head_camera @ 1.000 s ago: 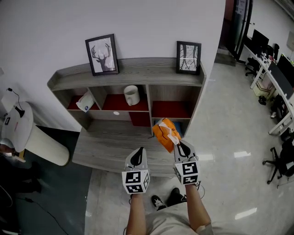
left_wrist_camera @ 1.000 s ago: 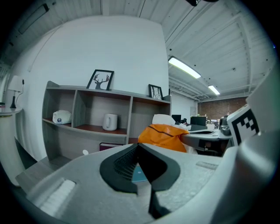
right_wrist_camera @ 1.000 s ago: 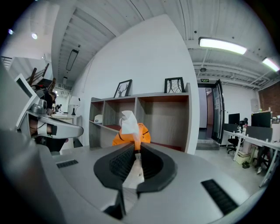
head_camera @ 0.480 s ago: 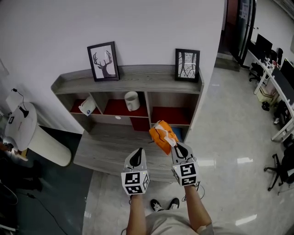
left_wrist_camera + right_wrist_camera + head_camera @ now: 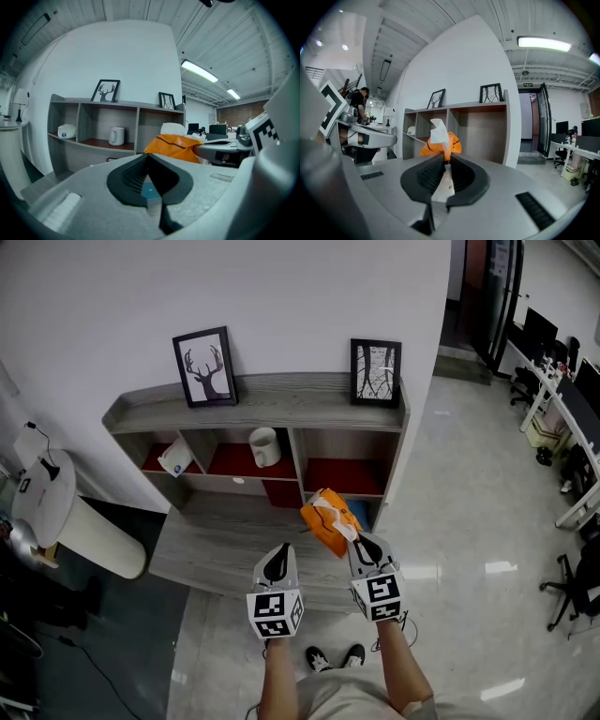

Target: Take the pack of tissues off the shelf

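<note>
Shelf [image 5: 281,390], glossy floor [image 5: 469,484]; right gripper [image 5: 362,542] tight on tissue pack [image 5: 323,519], left gripper [image 5: 284,550] apparently together.

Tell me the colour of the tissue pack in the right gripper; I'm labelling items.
Orange tissue pack, white tissue poking out; head view shows it best.

Bright ceiling strips [image 5: 543,43] glare on glossy floor [image 5: 450,484]; gripper views warp at edges.

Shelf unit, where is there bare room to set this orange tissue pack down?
Widest: the lower ledge in front of the cubbies. The shelf top is bare between the deer picture and the other framed picture. The right cubby looks bare too. Crowded: the middle cubby holds a mug, the left one a white object.
</note>
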The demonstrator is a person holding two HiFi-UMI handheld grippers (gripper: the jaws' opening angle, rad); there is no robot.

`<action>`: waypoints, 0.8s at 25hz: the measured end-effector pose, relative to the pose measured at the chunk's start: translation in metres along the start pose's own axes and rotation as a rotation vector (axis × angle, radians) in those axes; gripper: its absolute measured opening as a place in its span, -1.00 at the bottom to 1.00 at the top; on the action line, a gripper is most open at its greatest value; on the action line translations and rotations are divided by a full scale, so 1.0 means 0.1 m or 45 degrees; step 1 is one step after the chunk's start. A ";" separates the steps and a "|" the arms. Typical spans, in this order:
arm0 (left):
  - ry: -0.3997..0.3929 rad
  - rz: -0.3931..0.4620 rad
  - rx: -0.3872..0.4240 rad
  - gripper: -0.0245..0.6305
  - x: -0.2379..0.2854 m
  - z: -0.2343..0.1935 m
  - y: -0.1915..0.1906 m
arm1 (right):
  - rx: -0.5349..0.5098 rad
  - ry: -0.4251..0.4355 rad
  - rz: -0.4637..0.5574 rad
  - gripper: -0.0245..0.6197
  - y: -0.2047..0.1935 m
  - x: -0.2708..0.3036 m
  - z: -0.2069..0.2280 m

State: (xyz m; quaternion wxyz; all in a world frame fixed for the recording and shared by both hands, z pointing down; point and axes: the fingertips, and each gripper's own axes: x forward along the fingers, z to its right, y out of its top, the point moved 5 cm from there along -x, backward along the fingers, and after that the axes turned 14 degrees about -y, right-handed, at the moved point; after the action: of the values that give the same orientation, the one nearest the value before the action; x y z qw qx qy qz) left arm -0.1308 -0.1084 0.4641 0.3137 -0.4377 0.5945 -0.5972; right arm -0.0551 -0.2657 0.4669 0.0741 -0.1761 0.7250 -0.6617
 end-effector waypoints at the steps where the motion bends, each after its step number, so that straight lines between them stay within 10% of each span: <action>1: 0.001 0.000 -0.001 -0.90 0.00 0.00 -0.01 | -0.005 0.002 0.000 -0.83 -0.01 0.00 0.01; 20: 0.041 -0.024 -0.011 -0.90 -0.08 0.01 -0.10 | -0.004 0.049 -0.024 -0.83 -0.10 -0.03 -0.01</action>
State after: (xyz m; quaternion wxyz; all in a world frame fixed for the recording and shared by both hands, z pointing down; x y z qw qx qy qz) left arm -0.1256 -0.1008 0.4726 0.2966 -0.4349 0.5978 -0.6046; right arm -0.0513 -0.2647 0.4770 0.0538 -0.1705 0.7255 -0.6646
